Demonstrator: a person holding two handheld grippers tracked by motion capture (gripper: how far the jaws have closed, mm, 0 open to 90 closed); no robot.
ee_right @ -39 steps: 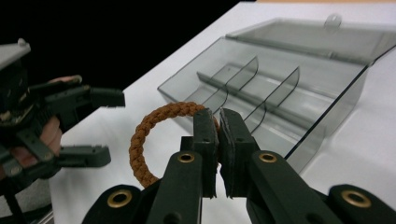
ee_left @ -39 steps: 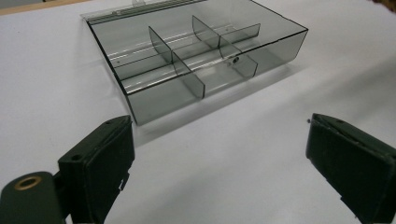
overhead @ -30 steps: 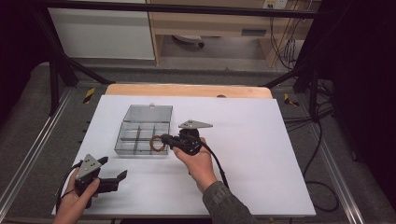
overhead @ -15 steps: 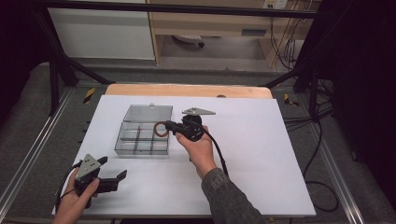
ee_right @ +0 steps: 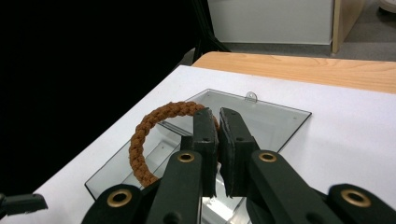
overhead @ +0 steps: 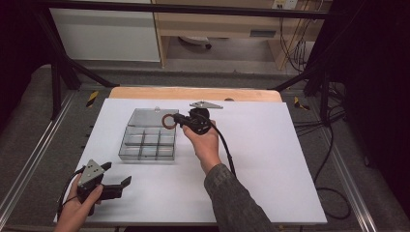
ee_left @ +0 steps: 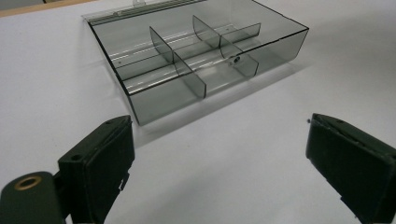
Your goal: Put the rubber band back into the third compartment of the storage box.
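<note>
While the white surface carries it, the smoked clear compartment box lies below and just ahead of the right claw, lid open flat behind. Box: rigid plastic, probably light and slippery. Left claw rests near the surface edge, jaws wide apart, nothing between, the box ahead of it. Right claw is clamped on the braided brown ring, which juts to its left over the box. Ring judged soft, light, grippy; best pinched across the braid, as now.
</note>
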